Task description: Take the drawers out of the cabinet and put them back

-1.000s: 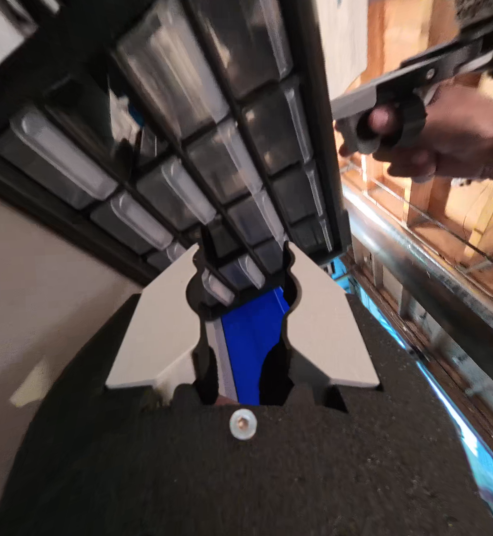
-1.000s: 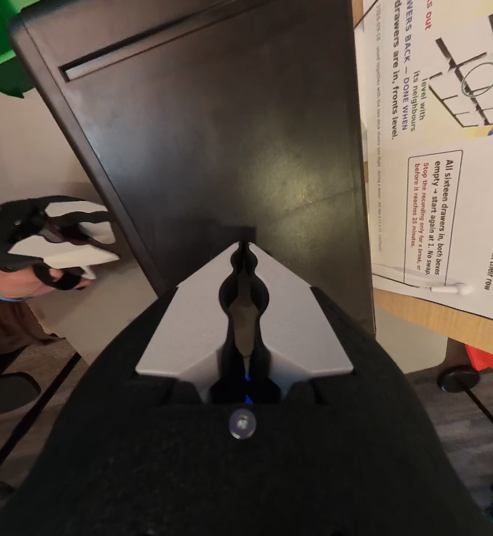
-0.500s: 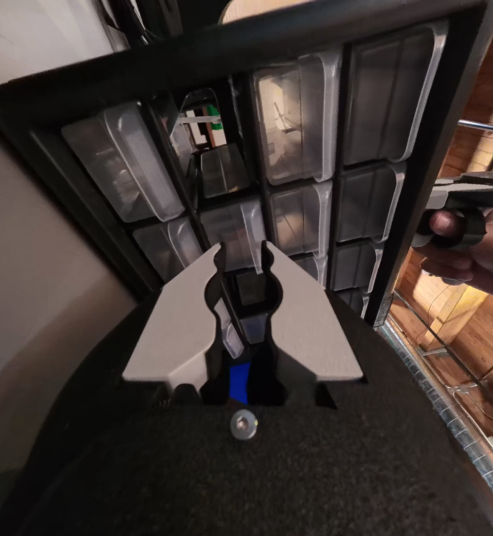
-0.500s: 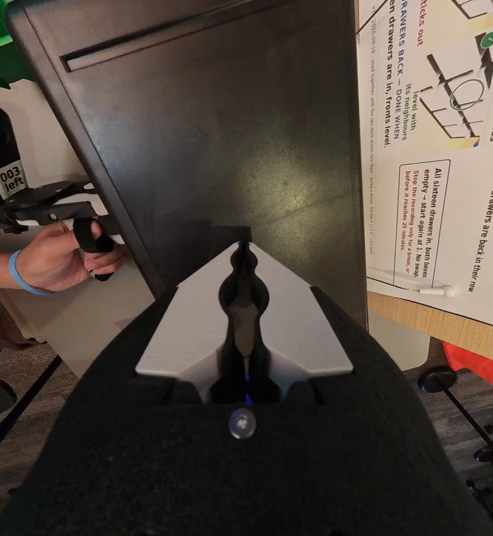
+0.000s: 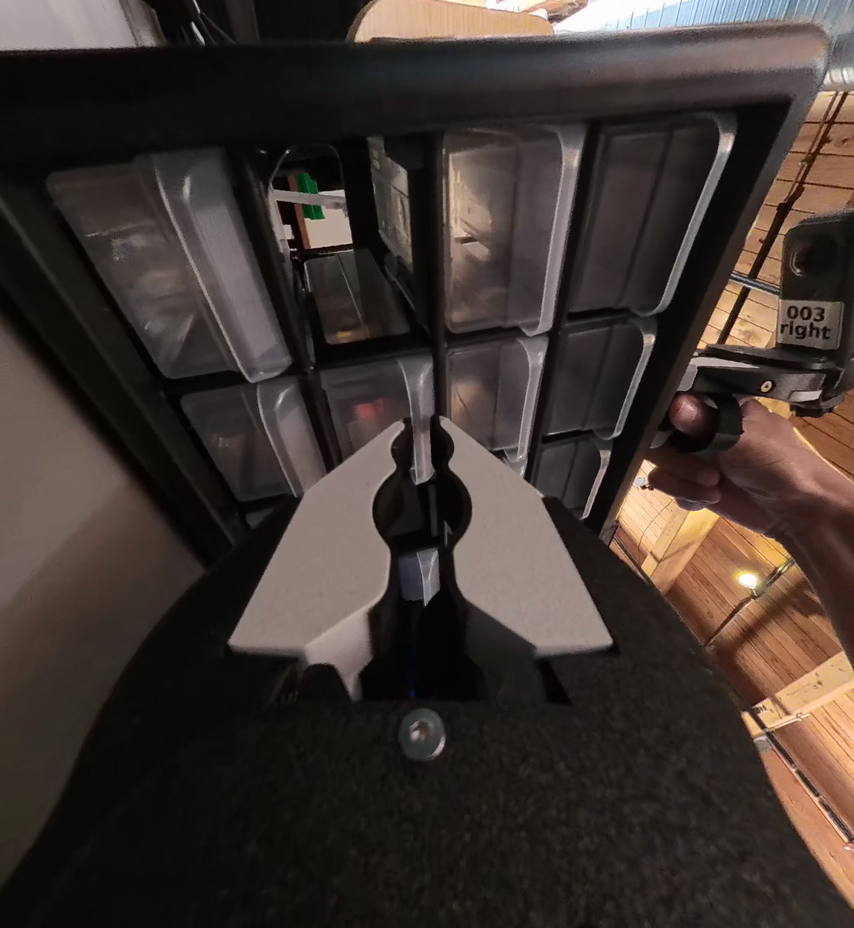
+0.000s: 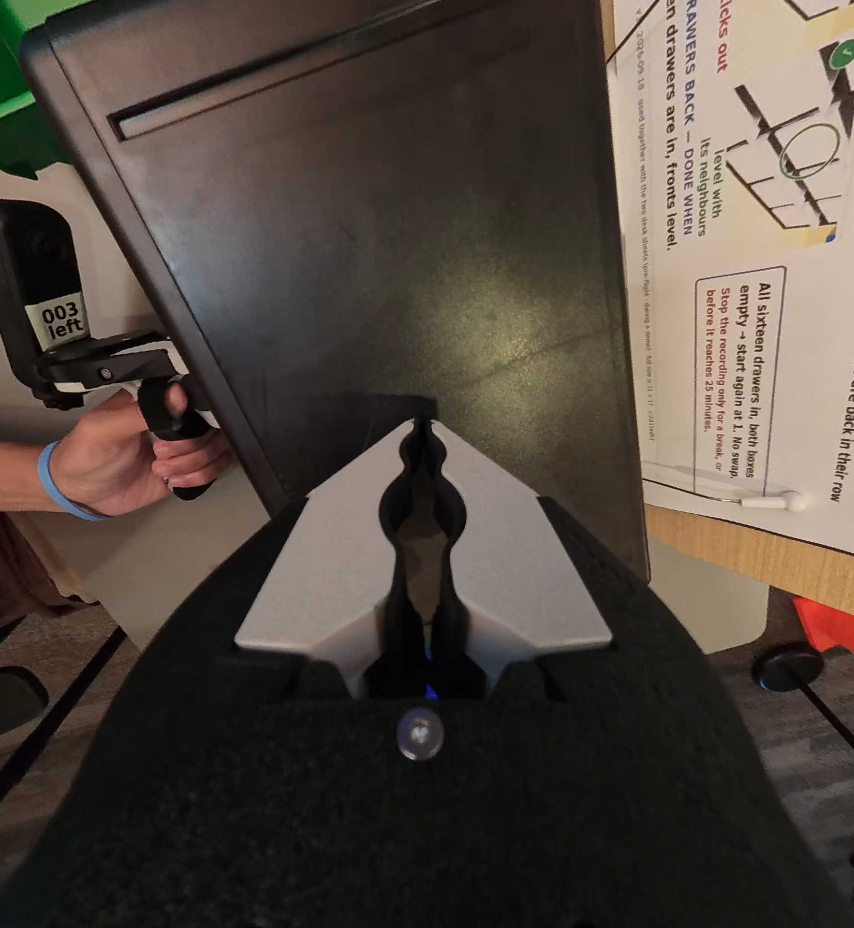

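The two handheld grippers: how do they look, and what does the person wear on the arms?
Each gripper, left and right, has two pale grey wedge-shaped fingers with wavy black inner edges, on a black foam-like body with one silver screw. Each has a black pistol handle and an upright black camera bearing a white label. The left wrist wears a light blue wristband; no sleeves show.

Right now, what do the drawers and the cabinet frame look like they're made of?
The drawers look like clear moulded plastic, glossy: you can see through the walls, and the lips catch highlights. The cabinet frame looks like black plastic with a matt to satin finish; its side panel shows a soft, dull sheen and rounded moulded corners. Painted metal can't be ruled out.
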### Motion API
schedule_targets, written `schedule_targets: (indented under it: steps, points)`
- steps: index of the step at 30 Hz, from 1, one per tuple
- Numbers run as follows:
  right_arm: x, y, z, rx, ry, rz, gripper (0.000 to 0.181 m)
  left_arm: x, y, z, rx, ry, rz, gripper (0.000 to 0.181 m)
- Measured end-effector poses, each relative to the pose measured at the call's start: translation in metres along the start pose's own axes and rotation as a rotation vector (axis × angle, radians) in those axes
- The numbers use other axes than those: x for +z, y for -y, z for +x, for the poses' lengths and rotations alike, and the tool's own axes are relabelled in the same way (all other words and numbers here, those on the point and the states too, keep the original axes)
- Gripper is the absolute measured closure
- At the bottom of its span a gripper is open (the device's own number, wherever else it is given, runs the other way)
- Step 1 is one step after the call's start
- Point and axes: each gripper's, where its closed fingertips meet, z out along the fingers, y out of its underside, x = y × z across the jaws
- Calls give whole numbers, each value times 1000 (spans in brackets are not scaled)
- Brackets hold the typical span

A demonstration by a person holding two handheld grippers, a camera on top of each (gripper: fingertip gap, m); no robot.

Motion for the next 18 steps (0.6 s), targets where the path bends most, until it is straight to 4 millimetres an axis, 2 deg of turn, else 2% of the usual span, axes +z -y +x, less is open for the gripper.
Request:
schedule_targets:
  steps: [7, 12, 18]
  points:
    - [0, 0, 0, -18, -17, -23, 181, -12, -5, 4, 45, -46, -16, 177]
    - [0, 0, 0, -30, -40, -82, 181, -30, -10, 8, 73, -27, -53, 177]
    - [0, 0, 0, -33, -63, -108, 181, -51, -15, 14, 21, -30, -106, 177]
